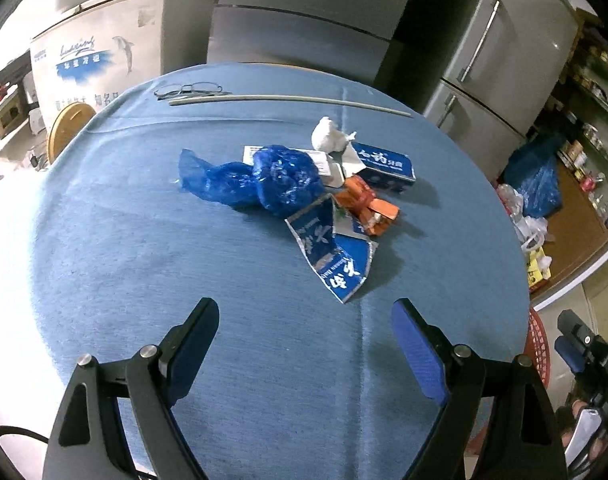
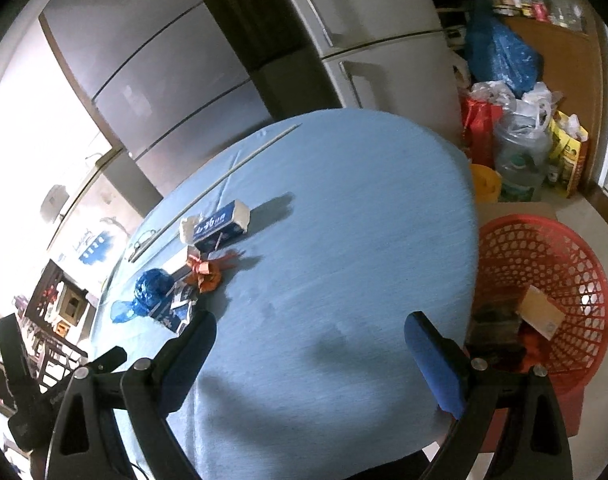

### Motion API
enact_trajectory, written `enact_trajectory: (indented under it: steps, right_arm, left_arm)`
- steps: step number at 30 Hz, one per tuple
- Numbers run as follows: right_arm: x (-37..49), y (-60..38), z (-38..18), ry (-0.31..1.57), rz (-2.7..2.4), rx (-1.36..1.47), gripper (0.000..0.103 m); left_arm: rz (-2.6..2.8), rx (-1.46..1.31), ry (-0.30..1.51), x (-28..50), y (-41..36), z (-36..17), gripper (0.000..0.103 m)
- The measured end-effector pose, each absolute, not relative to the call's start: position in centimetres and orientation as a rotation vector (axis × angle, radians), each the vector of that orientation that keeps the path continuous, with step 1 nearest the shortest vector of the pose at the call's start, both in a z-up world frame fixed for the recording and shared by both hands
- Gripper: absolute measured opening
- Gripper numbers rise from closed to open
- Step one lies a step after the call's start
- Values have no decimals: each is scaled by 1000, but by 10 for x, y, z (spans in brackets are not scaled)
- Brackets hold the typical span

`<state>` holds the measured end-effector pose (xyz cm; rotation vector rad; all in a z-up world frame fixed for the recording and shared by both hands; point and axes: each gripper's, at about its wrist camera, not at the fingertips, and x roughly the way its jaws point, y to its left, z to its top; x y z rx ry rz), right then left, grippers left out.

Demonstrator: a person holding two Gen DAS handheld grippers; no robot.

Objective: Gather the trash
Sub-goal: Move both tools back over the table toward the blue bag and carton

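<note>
A pile of trash lies on the round blue table (image 1: pixel 184 280): a crumpled blue plastic bag (image 1: pixel 264 180), a torn blue foil wrapper (image 1: pixel 331 248), an orange wrapper (image 1: pixel 367 204), a blue box (image 1: pixel 383 166) and a white tissue wad (image 1: pixel 329 136). My left gripper (image 1: pixel 304 312) is open and empty, just short of the foil wrapper. My right gripper (image 2: pixel 309 328) is open and empty over the table's right side; the pile (image 2: pixel 200 276) lies to its left. A red mesh basket (image 2: pixel 543 304) with some trash inside stands on the floor at the right of the table.
Glasses (image 1: pixel 188 90) and a long thin stick (image 1: pixel 288 100) lie at the table's far edge. Grey fridges (image 1: pixel 499 64) and a white chest freezer (image 1: pixel 100 52) stand behind. Bags and bottles (image 2: pixel 515 128) crowd the floor at the right.
</note>
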<state>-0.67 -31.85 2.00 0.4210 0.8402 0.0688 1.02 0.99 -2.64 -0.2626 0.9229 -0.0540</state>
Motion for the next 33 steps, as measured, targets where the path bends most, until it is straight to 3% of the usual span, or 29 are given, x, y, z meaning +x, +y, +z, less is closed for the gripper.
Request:
enact_trajectory:
  steps: [33]
  right_arm:
    - [99, -200, -17, 1031, 188, 243, 97]
  left_arm:
    - [98, -359, 959, 65, 92, -70, 88]
